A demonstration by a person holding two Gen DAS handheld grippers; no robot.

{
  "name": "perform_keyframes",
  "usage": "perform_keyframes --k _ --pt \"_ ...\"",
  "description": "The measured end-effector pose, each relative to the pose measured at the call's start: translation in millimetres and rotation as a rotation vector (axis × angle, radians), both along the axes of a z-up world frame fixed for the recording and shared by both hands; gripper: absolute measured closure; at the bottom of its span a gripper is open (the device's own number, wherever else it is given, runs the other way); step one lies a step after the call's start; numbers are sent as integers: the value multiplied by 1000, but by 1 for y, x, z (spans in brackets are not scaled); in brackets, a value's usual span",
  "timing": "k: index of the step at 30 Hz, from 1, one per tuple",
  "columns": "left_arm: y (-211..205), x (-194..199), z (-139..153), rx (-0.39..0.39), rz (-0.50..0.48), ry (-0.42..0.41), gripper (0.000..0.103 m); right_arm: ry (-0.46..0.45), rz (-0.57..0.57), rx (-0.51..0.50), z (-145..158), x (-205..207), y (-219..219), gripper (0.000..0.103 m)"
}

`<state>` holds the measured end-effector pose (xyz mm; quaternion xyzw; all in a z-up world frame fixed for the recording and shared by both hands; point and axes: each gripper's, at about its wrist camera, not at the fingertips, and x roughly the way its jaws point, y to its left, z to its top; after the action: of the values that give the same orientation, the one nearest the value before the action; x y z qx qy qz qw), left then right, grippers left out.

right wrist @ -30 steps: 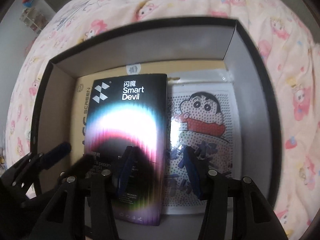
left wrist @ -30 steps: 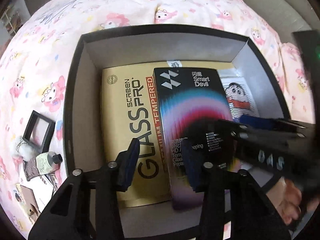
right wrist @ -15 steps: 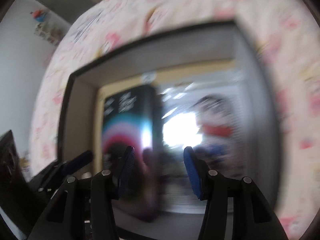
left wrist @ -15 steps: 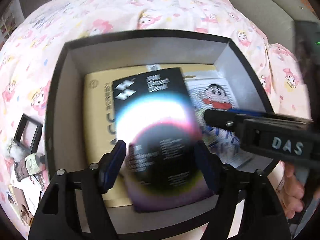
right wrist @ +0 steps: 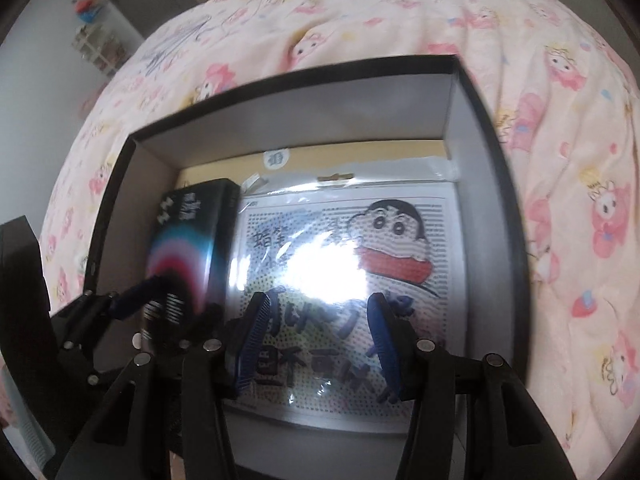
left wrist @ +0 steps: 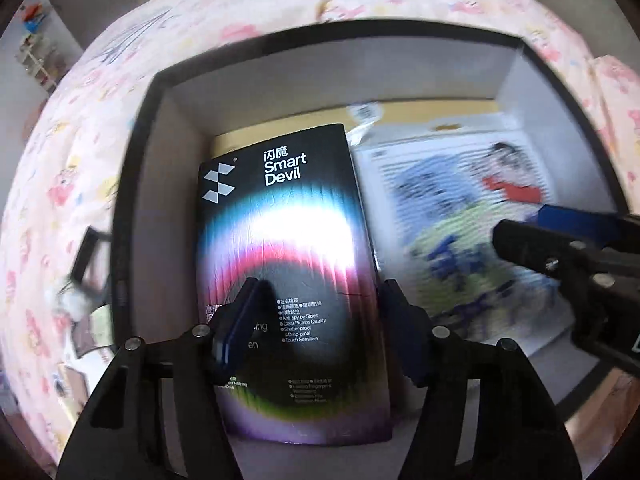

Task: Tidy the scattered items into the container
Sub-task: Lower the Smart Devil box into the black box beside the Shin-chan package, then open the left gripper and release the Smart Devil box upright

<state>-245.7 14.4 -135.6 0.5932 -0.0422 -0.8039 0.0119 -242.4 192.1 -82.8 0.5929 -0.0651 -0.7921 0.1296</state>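
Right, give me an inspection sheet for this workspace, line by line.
Surface: bedspread, pink cartoon print.
Job's things: open black box; inside, Smart Devil package lying over a yellow package, cartoon bead sheet beside it.
Clutter: small items on the bedspread left of the box, blurred.
Grippers: left hand-held gripper closing astride the Smart Devil package, pads not pressing; right hand-held gripper open, empty above the bead sheet.
Cables: nothing seen.
Surroundings: shelf unit against the wall.
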Motion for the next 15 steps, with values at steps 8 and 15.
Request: perform_keyframes --k 8,15 --pt "-28 -23 21 207 -3 16 52 18 47 49 0 -35 -12 55" --pt "-43 -89 11 231 79 62 70 18 36 15 -18 -82 -25 55"
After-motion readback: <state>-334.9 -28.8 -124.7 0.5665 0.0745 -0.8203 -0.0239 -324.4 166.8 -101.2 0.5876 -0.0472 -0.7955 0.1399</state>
